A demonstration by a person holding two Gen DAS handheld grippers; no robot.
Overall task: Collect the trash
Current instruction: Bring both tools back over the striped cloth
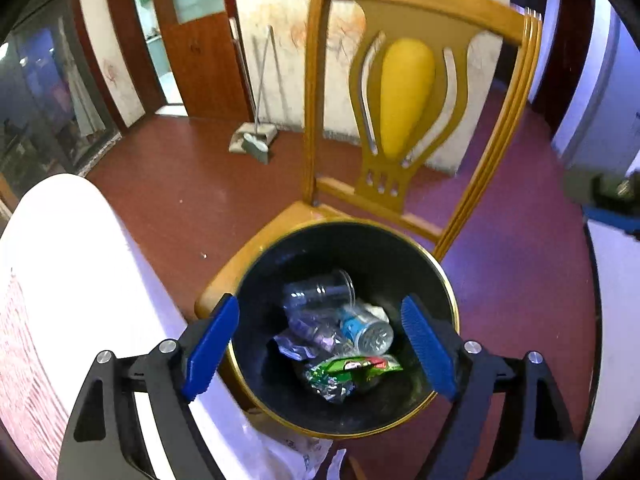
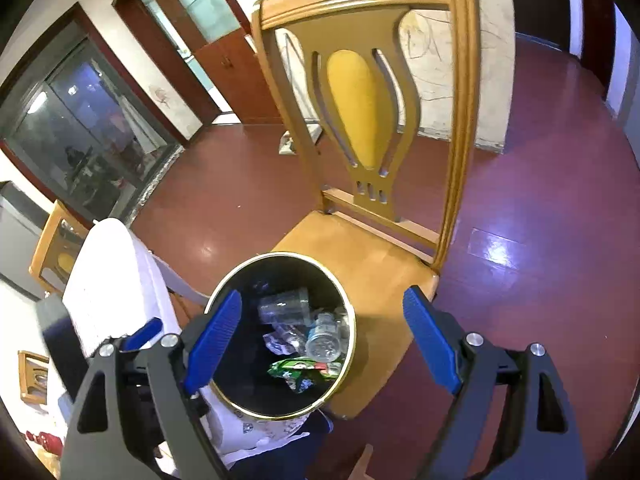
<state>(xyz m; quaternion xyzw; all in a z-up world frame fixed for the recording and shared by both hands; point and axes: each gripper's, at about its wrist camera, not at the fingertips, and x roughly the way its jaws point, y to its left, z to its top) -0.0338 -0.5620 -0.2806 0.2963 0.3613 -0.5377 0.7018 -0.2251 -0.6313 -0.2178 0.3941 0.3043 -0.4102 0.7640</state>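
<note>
Red-brown floor (image 1: 168,208), glossy, with whitish scuffed wall (image 1: 276,20) behind; wooden door with frosted glass panel (image 1: 192,12) at rear left; dark sliding glass door (image 2: 84,136) further left. Dustpan and broom (image 1: 254,136) leaning against the wall, well apart from the chair. Wooden chair (image 1: 404,92), honey-coloured, carved open back with yellow padded oval insert; seat (image 2: 372,256) bears the bin on its front left part. White tablecloth edge (image 1: 76,264), draped, just beside the bin on the left side; second wooden chair (image 2: 52,248) partly hidden behind the cloth in the right wrist view. Trash bin (image 1: 448,280), round, black interior, gold rim. Contents: clear plastic cup (image 1: 320,288) lying on its side at the back; crushed plastic bottle with blue label (image 1: 364,328) beside it, base toward the camera; crumpled clear and purple-printed wrapper (image 1: 308,332) in the middle; green snack packet with foil lining (image 1: 352,368) at the front. Left gripper (image 1: 320,344), blue-padded fingers spread wide, holding nothing, poised above the bin and looking down into it, with the mouth framed between the fingers. Right gripper (image 2: 322,344), likewise spread wide and holding nothing, positioned higher, left pad (image 2: 214,344) over the bin's near rim, right pad (image 2: 432,340) over the seat edge and floor.
</note>
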